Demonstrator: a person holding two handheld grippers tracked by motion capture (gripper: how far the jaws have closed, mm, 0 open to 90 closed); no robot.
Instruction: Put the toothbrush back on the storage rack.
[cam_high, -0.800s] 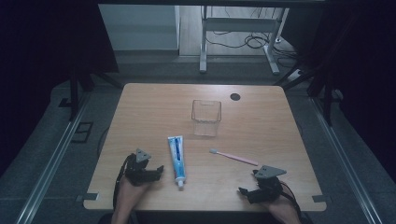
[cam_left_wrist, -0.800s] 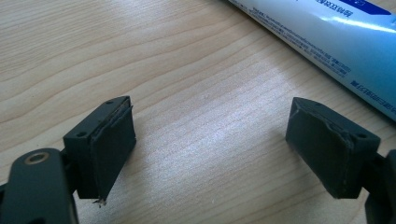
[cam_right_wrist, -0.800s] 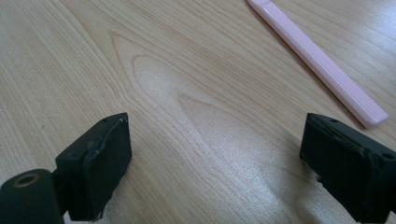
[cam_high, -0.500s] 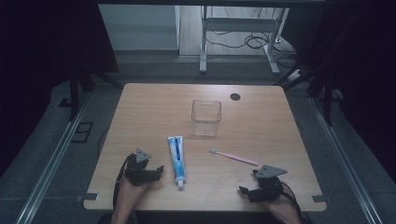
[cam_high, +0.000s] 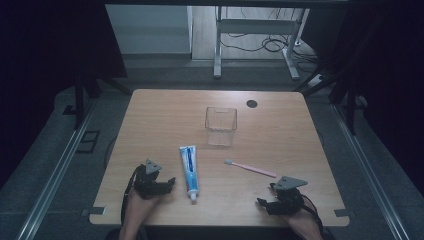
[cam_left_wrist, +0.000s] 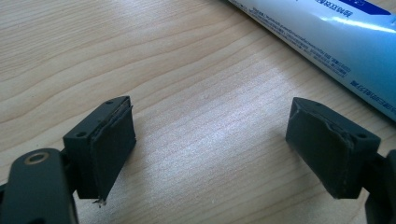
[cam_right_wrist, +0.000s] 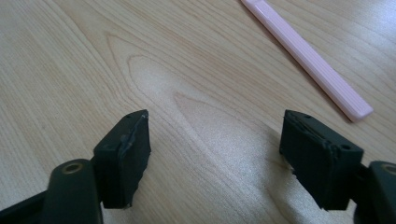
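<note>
A blue-and-white toothpaste tube (cam_high: 189, 167) lies lengthwise near the table's front, cap toward me; its side crosses the upper right of the left gripper view (cam_left_wrist: 327, 37). A pink toothbrush (cam_high: 250, 168) lies to its right, and its handle end (cam_right_wrist: 308, 58) shows in the right gripper view. A clear plastic cup (cam_high: 220, 125) stands upright behind them. My left gripper (cam_high: 167, 182) rests open on the wood just left of the tube, jaws wide apart (cam_left_wrist: 210, 154) with nothing between. My right gripper (cam_high: 262, 202) rests open near the front right, short of the toothbrush handle (cam_right_wrist: 215, 158).
The wooden table (cam_high: 160, 120) has a dark round grommet (cam_high: 251, 103) at its back right. Beyond the far edge stand a white desk frame (cam_high: 252, 35) and floor cables. Metal rails run along both sides of the table.
</note>
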